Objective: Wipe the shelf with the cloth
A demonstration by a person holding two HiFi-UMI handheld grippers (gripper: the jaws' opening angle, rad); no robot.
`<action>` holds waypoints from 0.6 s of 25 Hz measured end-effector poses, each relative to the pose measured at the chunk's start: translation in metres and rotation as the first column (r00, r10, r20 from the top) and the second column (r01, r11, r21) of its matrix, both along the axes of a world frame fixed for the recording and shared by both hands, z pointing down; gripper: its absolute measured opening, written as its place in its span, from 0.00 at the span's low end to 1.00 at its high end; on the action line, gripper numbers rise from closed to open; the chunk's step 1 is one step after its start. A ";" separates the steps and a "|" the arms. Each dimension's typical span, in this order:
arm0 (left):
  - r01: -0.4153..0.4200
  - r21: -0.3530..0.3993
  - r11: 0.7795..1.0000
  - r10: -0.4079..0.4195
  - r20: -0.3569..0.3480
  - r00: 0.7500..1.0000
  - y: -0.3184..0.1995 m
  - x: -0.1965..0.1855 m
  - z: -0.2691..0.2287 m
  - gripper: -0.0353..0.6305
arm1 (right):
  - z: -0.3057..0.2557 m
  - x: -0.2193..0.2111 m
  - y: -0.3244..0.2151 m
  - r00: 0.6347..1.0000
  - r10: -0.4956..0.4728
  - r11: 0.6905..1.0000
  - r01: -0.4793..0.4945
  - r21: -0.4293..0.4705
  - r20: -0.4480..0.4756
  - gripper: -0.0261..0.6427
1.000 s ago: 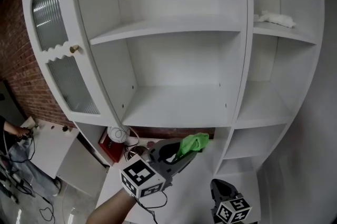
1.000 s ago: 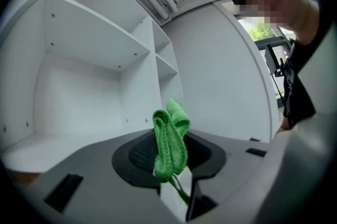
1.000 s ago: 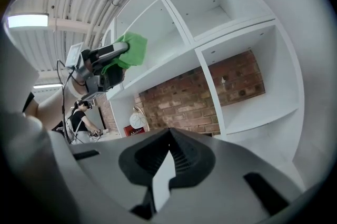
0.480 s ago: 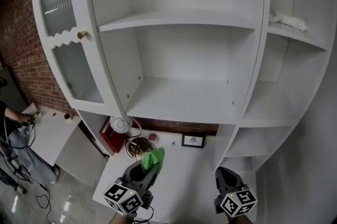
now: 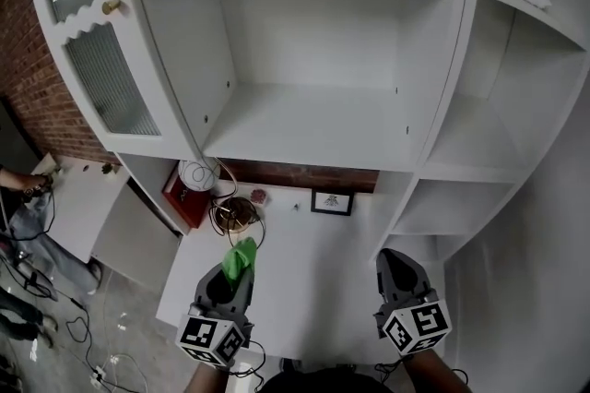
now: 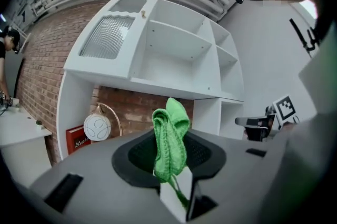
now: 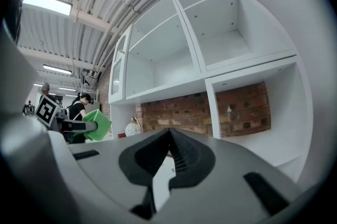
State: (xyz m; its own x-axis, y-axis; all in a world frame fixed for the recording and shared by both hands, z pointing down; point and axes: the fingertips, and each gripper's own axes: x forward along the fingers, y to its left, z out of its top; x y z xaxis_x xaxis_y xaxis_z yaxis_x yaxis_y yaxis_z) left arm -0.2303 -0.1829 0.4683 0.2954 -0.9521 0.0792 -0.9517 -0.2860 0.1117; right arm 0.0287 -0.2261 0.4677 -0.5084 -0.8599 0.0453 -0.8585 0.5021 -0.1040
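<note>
While you held both tongs low over the white surface (image 5: 309, 290), your left tongs (image 5: 236, 271) were clamped on the green cloth (image 5: 242, 255), which stuck up bunched from between the tips. Cloth was well apart from the shelf (image 5: 304, 119), below and in front of it. Your right tongs (image 5: 395, 264) were closed, tips together, nothing between them. Ribbed-glass cabinet door (image 5: 92, 68) stood open at left. Small framed picture (image 5: 331, 202) sat on the surface under the shelf.

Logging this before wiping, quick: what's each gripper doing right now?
Left gripper: closed on the crumpled green fabric cloth.
Right gripper: closed, jaws together, holding nothing.
</note>
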 end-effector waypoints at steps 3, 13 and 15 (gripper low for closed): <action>-0.007 0.020 1.000 0.007 -0.012 1.000 -0.001 0.004 -0.004 0.23 | -0.004 0.001 0.001 1.000 0.007 1.000 -0.007 0.019 -0.013 0.04; -0.034 0.053 0.998 0.034 -0.002 0.999 -0.002 0.011 -0.011 0.23 | -0.009 0.004 0.005 0.999 0.035 0.997 -0.032 0.065 -0.039 0.04; -0.037 0.059 0.998 0.037 -0.002 0.999 -0.002 0.011 -0.012 0.23 | -0.011 0.004 0.006 0.998 0.042 0.996 -0.038 0.077 -0.046 0.04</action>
State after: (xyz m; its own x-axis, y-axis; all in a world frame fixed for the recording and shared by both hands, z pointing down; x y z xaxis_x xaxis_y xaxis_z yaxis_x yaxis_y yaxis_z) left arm -0.2192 -0.1848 0.4561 0.3304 -0.9436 0.0227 -0.9401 -0.3269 0.0963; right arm 0.0329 -0.2199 0.4569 -0.4724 -0.8814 0.0027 -0.8811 0.4722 -0.0251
